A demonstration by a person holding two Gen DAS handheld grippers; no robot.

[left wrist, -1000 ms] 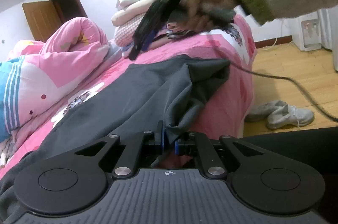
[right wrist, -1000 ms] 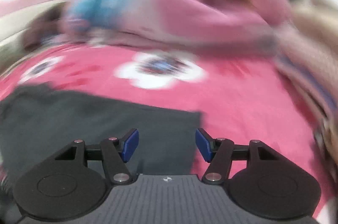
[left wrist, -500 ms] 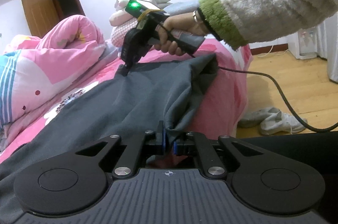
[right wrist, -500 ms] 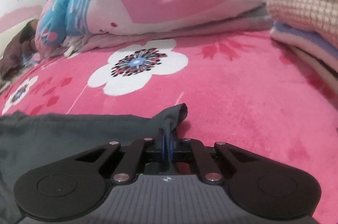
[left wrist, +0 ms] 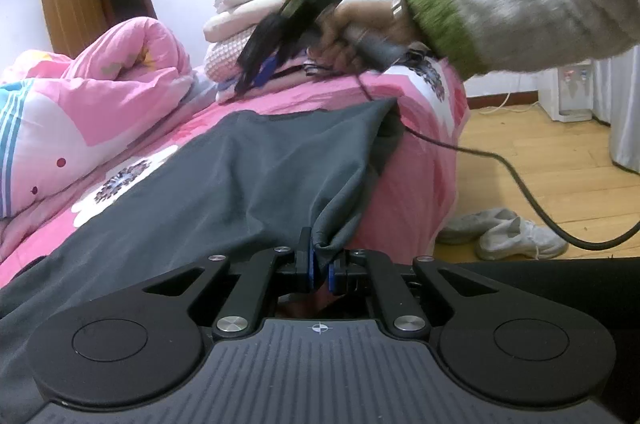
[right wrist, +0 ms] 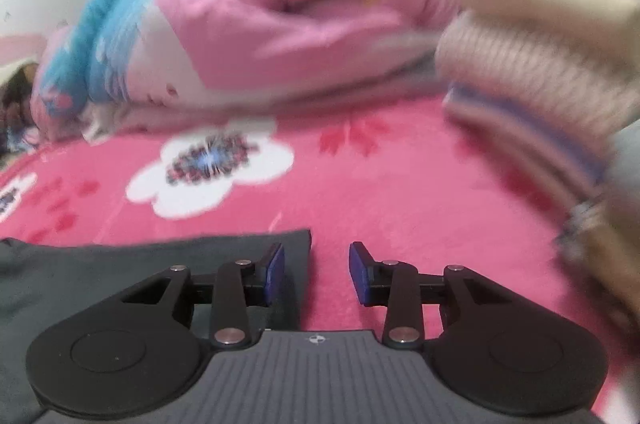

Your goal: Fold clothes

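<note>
R gripper (right wrist: 316,274) let go, fingers opening, off grey garment (left wrist: 240,175); L gripper (left wrist: 320,266) clamped on hem.

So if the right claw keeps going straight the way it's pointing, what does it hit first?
Probably the pink bedspread just past the grey garment's corner; the right claw is opening, nothing between its pads. Depth is unclear.
</note>
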